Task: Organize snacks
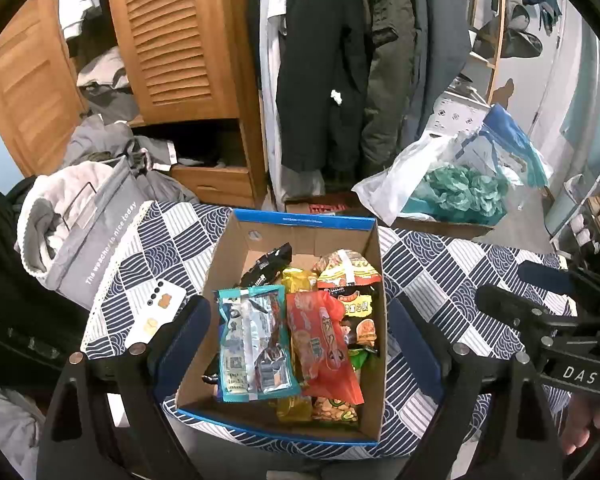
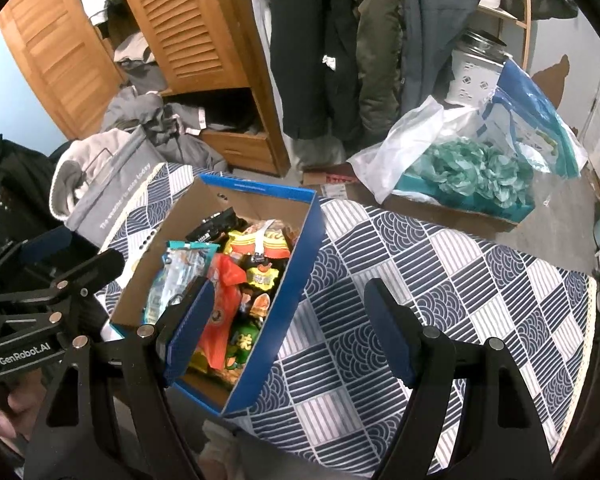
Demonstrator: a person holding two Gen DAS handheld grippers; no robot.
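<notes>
In the left wrist view, the left gripper (image 1: 296, 344) hangs spread and empty over the blue-rimmed cardboard box (image 1: 300, 220) at frame centre, packed with bright snack packets (image 1: 324, 344). The right gripper (image 2: 288, 332), lower centre, also gapes empty above the navy patterned cloth (image 2: 440, 280). I'd steady the box wall first, then pinch one top packet's edge.

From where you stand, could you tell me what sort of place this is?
Most likely a bedroom or dressing corner of a home: coats hang beside a wooden louvred wardrobe spilling clothes, and the box of snacks sits on a patterned cloth.
</notes>
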